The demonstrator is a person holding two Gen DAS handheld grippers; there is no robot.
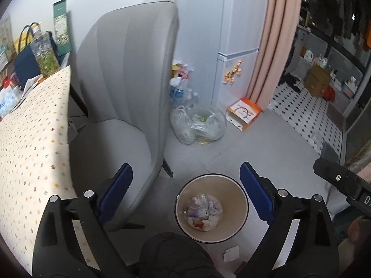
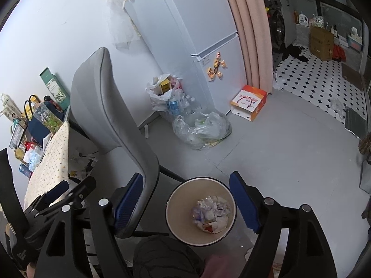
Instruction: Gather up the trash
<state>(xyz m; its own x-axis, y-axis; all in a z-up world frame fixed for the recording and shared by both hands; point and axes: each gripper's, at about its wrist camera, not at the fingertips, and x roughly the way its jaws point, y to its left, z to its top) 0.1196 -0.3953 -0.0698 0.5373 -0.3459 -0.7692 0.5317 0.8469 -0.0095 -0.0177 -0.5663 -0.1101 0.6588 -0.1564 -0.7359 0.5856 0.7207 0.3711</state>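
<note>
Dark cloth point(image 1: 171, 252) filled the bottom of the left wrist view, below the left gripper point(image 1: 186, 193), whose blue pads stood wide apart with nothing between them. Under the gap sat the bin point(image 1: 241, 199), upright on the grey floor point(image 1: 266, 153), holding crumpled trash point(image 1: 204, 209) at its bottom. One paper scrap point(image 1: 231, 253) lay on the floor just beside the bin. A grey chair point(image 1: 125, 88) stood close on the bin's left, with bare floor to the right. Farther back a clear bag point(image 1: 198, 125) of waste slumped near the fridge point(image 1: 234, 53).

From the right wrist, the right gripper point(image 2: 185, 199) also gaped wide and empty over the bin point(image 2: 176, 208). Its left pad overlapped the chair point(image 2: 111, 106); the left gripper point(image 2: 58, 197) showed beside it. Open floor point(image 2: 289, 143) stretched toward an orange box point(image 2: 248, 103) by the curtain point(image 2: 250, 27).
</note>
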